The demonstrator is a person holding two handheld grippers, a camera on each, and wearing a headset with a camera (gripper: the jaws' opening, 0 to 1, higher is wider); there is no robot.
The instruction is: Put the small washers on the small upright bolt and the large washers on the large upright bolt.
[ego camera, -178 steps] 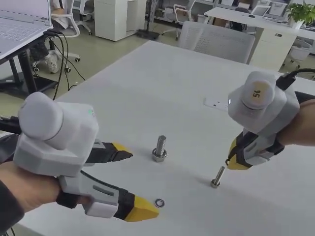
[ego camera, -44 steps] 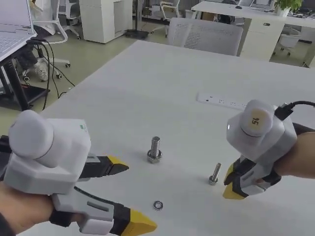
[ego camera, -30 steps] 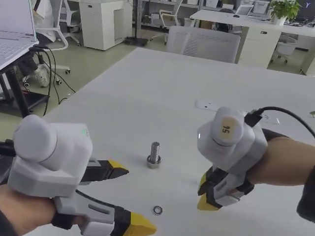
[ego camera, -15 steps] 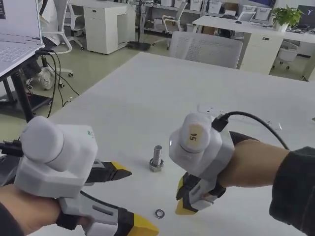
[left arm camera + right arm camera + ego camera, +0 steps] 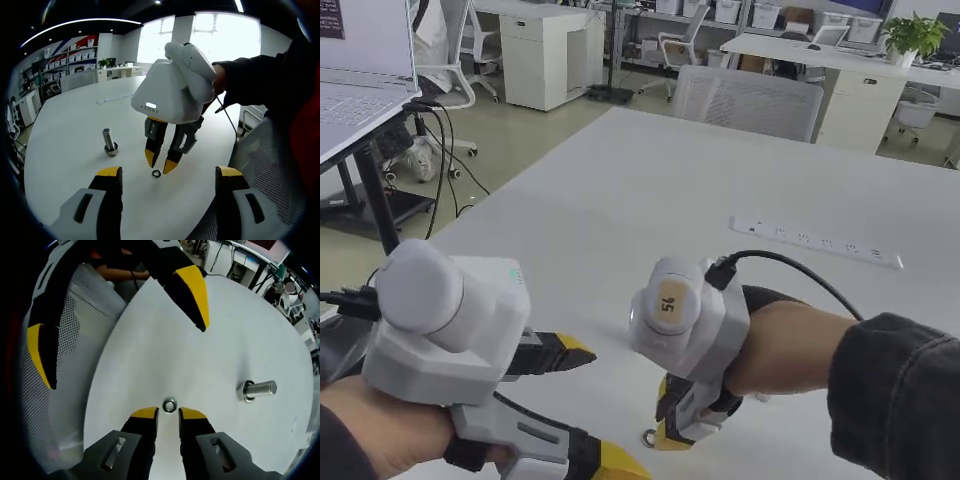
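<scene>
A small steel washer (image 5: pixel 170 405) lies flat on the white table (image 5: pixel 650 190) near its front edge. My right gripper (image 5: pixel 169 413) points down at it, jaws open only a narrow gap, tips just short of the washer and touching nothing. In the head view the right gripper (image 5: pixel 667 436) hangs over the washer (image 5: pixel 648 437). My left gripper (image 5: pixel 168 172) is wide open and holds nothing, low at the left (image 5: pixel 598 408), with the washer (image 5: pixel 156 173) ahead of it. The large bolt (image 5: pixel 109 141) stands upright farther back (image 5: pixel 257 389).
A white power strip (image 5: pixel 815 240) lies across the far right of the table. A mesh chair (image 5: pixel 745 100) stands at the far edge, and another mesh seat (image 5: pixel 270 165) is by the near edge. A laptop desk (image 5: pixel 360 60) with hanging cables stands at the left.
My right gripper has swung left across the table, away from the small bolt, and come down over the loose washer. The left gripper has stayed open in about the same place.
</scene>
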